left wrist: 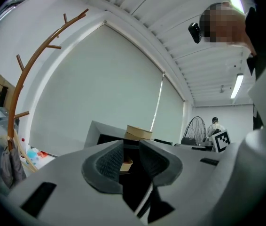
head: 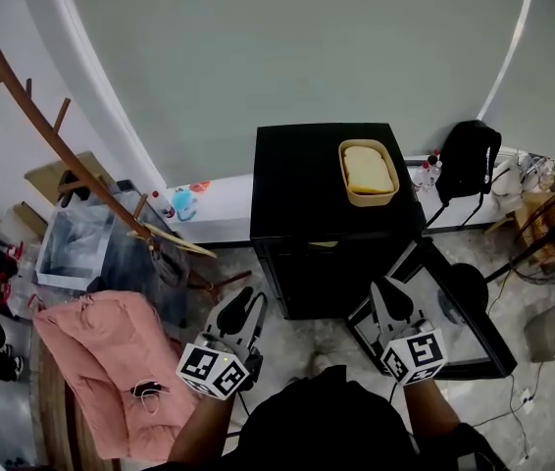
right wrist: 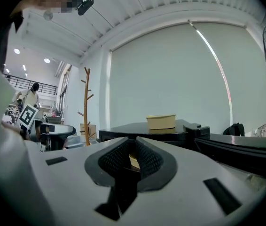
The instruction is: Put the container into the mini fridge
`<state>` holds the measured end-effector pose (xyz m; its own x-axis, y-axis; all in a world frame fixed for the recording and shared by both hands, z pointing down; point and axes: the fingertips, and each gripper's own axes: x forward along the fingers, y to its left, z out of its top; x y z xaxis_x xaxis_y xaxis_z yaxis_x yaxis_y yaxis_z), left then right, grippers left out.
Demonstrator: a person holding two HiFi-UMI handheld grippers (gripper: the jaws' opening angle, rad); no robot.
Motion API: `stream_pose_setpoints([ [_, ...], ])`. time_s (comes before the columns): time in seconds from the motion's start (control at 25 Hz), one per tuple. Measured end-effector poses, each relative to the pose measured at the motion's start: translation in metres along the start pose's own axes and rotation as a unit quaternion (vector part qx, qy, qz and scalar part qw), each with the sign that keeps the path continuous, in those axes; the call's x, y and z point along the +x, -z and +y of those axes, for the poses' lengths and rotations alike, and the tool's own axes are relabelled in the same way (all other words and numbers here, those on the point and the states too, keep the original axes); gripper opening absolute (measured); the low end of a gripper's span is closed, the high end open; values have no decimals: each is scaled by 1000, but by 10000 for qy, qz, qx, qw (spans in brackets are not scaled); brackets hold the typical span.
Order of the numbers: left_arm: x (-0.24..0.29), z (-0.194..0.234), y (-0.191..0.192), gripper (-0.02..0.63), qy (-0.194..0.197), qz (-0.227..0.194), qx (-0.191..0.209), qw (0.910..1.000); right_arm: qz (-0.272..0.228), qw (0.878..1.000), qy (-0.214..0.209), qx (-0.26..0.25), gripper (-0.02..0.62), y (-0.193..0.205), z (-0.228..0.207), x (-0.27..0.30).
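Note:
A tan container stands on top of the black mini fridge, near its right edge. The fridge's door hangs open toward the lower right. Both grippers are held in front of the fridge, apart from it. My left gripper points at the open front, its jaws narrowly apart with nothing between them. My right gripper is over the open door, also narrowly open and empty. The container shows above the left gripper, and the container above the right gripper.
A wooden coat rack leans at the left, with a pink garment below it. A black backpack hangs right of the fridge. Bottles sit on a low white ledge. A wire basket stands at the far right.

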<state>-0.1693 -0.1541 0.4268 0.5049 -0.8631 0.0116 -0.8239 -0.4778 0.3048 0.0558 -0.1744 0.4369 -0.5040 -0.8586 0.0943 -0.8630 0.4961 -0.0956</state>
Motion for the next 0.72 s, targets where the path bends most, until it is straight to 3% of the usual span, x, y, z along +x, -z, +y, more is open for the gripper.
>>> stream_pose_setpoints([
  [0.4, -2, 6, -12, 104, -358, -253, 634, 9970, -241, 9997, 84, 10, 40, -13, -10, -9],
  [0.72, 2, 13, -9, 104, -393, -220, 462, 9979, -321, 9992, 135, 203, 32, -9, -16, -6],
])
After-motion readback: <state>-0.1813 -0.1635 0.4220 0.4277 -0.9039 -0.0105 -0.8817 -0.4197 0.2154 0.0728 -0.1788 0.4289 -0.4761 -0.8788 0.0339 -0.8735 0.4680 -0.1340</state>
